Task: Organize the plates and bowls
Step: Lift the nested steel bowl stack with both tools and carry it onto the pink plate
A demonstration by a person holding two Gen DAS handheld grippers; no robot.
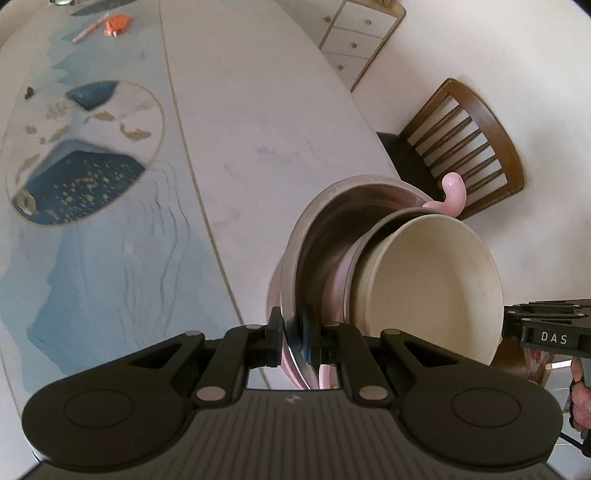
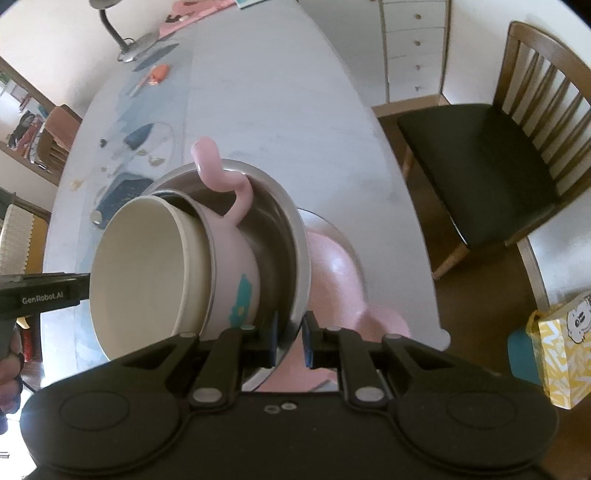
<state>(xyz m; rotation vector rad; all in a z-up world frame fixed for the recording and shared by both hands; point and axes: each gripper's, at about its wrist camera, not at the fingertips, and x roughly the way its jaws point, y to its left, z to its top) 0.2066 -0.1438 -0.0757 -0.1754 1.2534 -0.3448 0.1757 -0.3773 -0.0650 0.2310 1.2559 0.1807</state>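
A nested stack hangs tilted above the table, held from two sides. Outermost is a steel bowl [image 1: 317, 236] [image 2: 280, 229], with a pink bowl [image 2: 336, 269] under it. Inside sits a pink cup [image 2: 232, 266] with a curled handle [image 1: 452, 192], and in that a cream bowl [image 1: 428, 280] [image 2: 136, 266]. My left gripper [image 1: 291, 332] is shut on the steel bowl's rim at one side. On the opposite side of the rim my right gripper [image 2: 290, 334] is shut too. Each gripper shows at the edge of the other's view.
Below lies a long white table [image 1: 258, 110] [image 2: 277, 92] with a blue patterned mat [image 1: 85, 155] and an orange object [image 1: 116, 24] far off. A wooden chair [image 1: 461, 147] [image 2: 480, 158], a drawer unit [image 2: 413, 48], a desk lamp [image 2: 125, 40] and a yellow box [image 2: 565, 354] stand around it.
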